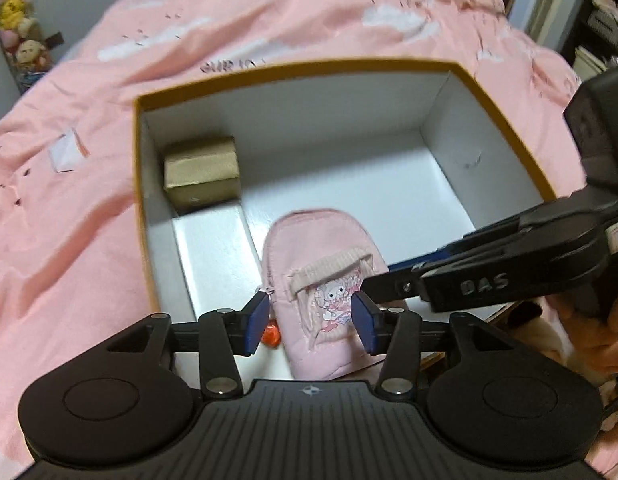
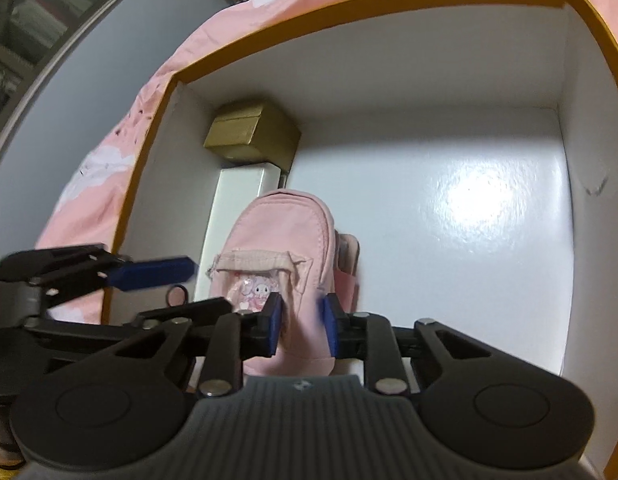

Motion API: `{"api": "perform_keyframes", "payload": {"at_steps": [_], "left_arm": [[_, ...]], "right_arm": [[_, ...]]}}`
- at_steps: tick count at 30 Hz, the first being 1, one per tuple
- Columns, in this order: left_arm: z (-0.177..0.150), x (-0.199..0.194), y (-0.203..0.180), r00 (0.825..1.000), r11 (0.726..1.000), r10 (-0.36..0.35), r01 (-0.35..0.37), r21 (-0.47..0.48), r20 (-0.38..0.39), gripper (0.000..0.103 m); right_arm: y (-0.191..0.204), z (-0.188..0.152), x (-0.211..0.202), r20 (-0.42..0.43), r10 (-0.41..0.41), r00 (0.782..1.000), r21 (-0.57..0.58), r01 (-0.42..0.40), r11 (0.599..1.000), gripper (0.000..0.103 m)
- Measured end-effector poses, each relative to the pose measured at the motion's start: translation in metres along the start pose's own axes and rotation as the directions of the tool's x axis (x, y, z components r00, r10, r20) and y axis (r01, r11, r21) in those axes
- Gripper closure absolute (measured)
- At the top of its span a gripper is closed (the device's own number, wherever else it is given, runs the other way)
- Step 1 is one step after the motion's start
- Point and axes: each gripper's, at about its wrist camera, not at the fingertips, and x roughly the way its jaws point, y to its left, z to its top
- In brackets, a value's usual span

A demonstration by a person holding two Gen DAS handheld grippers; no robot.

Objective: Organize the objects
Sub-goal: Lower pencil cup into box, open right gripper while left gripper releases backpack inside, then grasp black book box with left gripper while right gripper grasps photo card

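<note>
A large open box [image 1: 505,120] with an orange rim and white inside sits on a bed covered by a pink quilt [image 1: 89,208]. On the box floor lies a small pink backpack-shaped pouch [image 1: 325,280] with a cartoon patch on its front pocket, its rounded top toward 12 o'clock in both views.

In the left wrist view, the left claw [image 1: 312,320] hangs over the pouch's lower half with its 2 blue pads apart, 1 at the pouch's 9 o'clock edge and 1 at its 3 o'clock edge. The pouch lies between them, and the pads do not appear to press it. A small red object [image 1: 273,336] shows just beside the 9 o'clock pad; what it is cannot be told.

The right claw [image 1: 379,280] reaches in from 3 o'clock, its tips at the pouch's right edge. In its own view, the right claw [image 2: 301,326] has its pads set close on either side of the pouch's [image 2: 281,240] lower right part, clamped on the fabric.

A gold-brown carton [image 1: 201,172] stands in the far left corner of the box, at 11 o'clock from the pouch. A white box [image 1: 213,248] lies along the left wall between the carton and the near edge, just beside the pouch.
</note>
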Motion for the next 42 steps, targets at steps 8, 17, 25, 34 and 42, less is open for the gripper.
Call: {"api": "perform_keyframes", "payload": {"at_steps": [8,17,25,34,42], "left_arm": [[-0.012,-0.028,0.007,0.985,0.995,-0.036,0.052,-0.091,0.170,0.048],[-0.043,-0.084,-0.011,0.954,0.980,-0.047,0.102,-0.171,0.297,0.047],[-0.073,-0.068,-0.021,0.977,0.960,-0.094,0.140,-0.241,0.192,0.039],[-0.088,-0.035,-0.001,0.987,0.919,-0.087,0.132,-0.371,0.135,0.040],[-0.093,-0.009,0.010,0.986,0.879,-0.154,0.168,-0.446,0.067,0.029]], "right_arm": [[0.008,-0.002,0.000,0.018,-0.039,0.999,-0.048,0.040,0.998,0.076],[0.041,-0.037,-0.073,0.193,-0.057,0.979,-0.153,0.088,0.984,0.067],[0.042,-0.082,-0.096,0.136,-0.057,0.989,-0.173,0.080,0.982,0.063],[0.021,-0.084,-0.062,0.002,-0.174,0.985,-0.091,0.173,0.981,0.062],[0.007,-0.072,-0.038,-0.099,-0.217,0.971,-0.041,0.214,0.976,0.056]]}}
